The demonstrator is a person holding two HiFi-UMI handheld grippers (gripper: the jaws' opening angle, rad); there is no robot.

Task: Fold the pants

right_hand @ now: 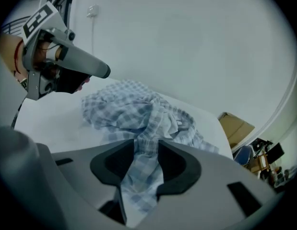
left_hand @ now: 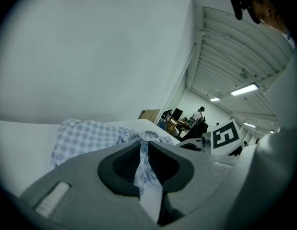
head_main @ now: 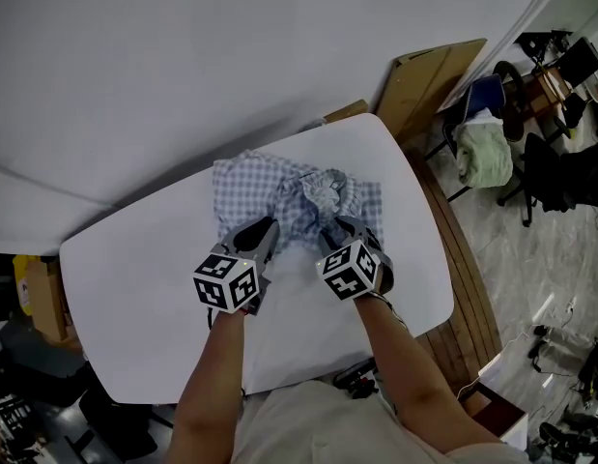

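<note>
The blue-and-white checked pants (head_main: 299, 196) lie crumpled on the far half of the white table (head_main: 134, 288). My left gripper (head_main: 265, 228) is at their near left edge, shut on a thin fold of the checked cloth (left_hand: 86, 135), which runs up between its pads (left_hand: 142, 150). My right gripper (head_main: 339, 228) is at the near right edge, pointing steeply down. Its jaws stand apart, and the gathered waistband of the pants (right_hand: 134, 109) lies loose in the gap (right_hand: 146, 147). The left gripper (right_hand: 66, 66) also shows in the right gripper view, at upper left.
A cardboard sheet (head_main: 429, 80) leans beyond the table's far right corner. A chair with a green cloth (head_main: 484, 153) stands to the right, over a tiled floor with cables. Boxes (head_main: 38, 293) sit left of the table.
</note>
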